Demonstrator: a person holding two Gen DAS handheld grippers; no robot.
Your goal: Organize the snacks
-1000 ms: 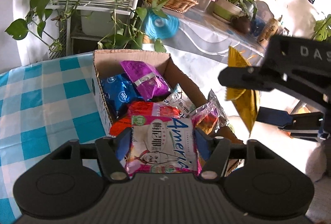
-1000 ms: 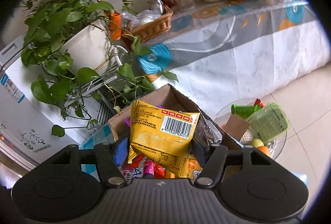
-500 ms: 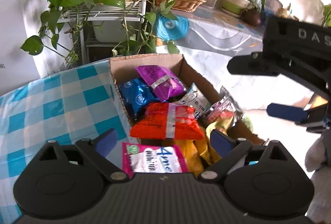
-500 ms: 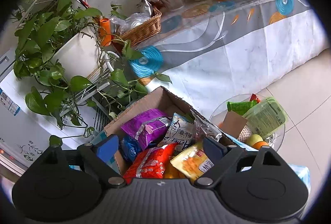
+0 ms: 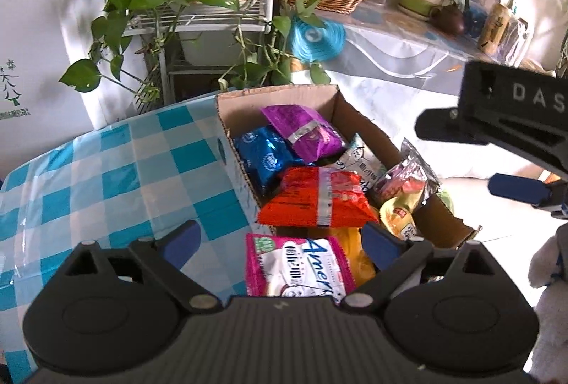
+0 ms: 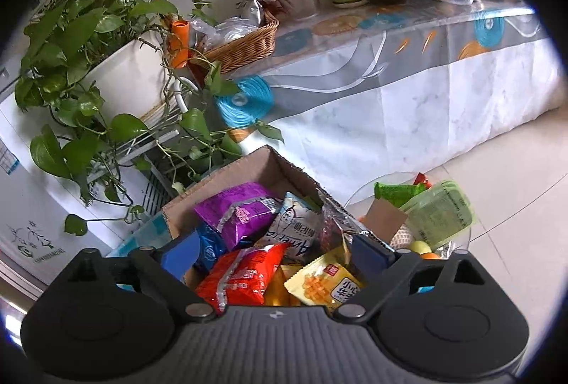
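Snacks filled the cardboard box (image 5: 349,121) that stood at the edge of the blue-and-white checked tablecloth (image 5: 106,171) in the left wrist view. A purple packet (image 5: 301,132) lay toward the far end, partly over a blue packet (image 5: 266,160), with an orange-red packet (image 5: 314,197) nearer the camera. Closest of all, a pink-and-white packet (image 5: 296,265) lay in the wide space between the blue pads of the left gripper (image 5: 280,240), touched by neither pad; the jaws stood spread and held nothing. On the right side of the box a clear packet with red contents (image 5: 408,178) leaned against the wall above a yellow packet (image 5: 399,217). The right gripper (image 5: 497,149) reached in from the right, its one visible blue pad clear of the box.

From the right wrist view, the right gripper (image 6: 273,247) hung over the same box (image 6: 227,185), its jaws opening, pads wide apart and nothing pressed between them. Below lay the purple packet (image 6: 238,212), a white packet (image 6: 296,229), the orange-red packet (image 6: 245,274) and the yellow packet (image 6: 325,283). Beyond the box, to the right, a glass bowl (image 6: 390,180) held green packets (image 6: 440,210) and fruit. Potted plants (image 6: 81,39) and a wicker basket (image 6: 245,43) stood behind.
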